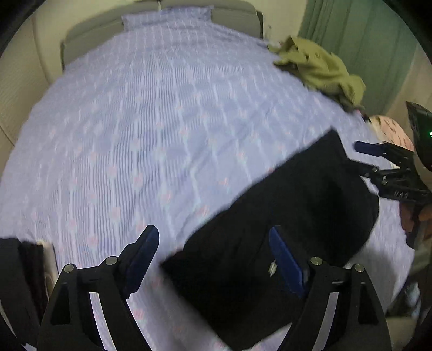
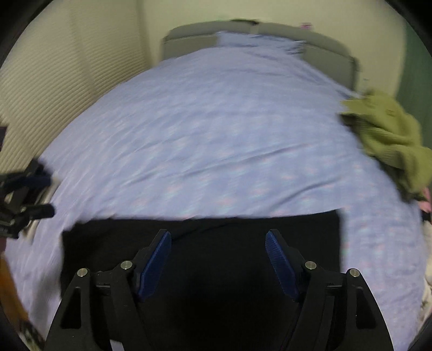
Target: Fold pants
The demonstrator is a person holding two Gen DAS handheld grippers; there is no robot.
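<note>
The black pants [image 1: 291, 216] lie folded flat on the lilac bedspread [image 1: 151, 129], and they also show in the right wrist view [image 2: 205, 270]. My left gripper [image 1: 213, 243] is open and empty, held above the left end of the pants. My right gripper [image 2: 218, 248] is open and empty, held above the middle of the pants. The right gripper also shows at the right edge of the left wrist view [image 1: 383, 162], and the left gripper at the left edge of the right wrist view [image 2: 29, 194]. Both views are blurred by motion.
A crumpled olive green garment [image 1: 321, 70] lies at the bed's right side, also in the right wrist view [image 2: 391, 140]. A grey headboard [image 2: 270, 32] and a pillow [image 1: 167, 16] are at the far end. A green curtain [image 1: 359, 40] hangs at the right.
</note>
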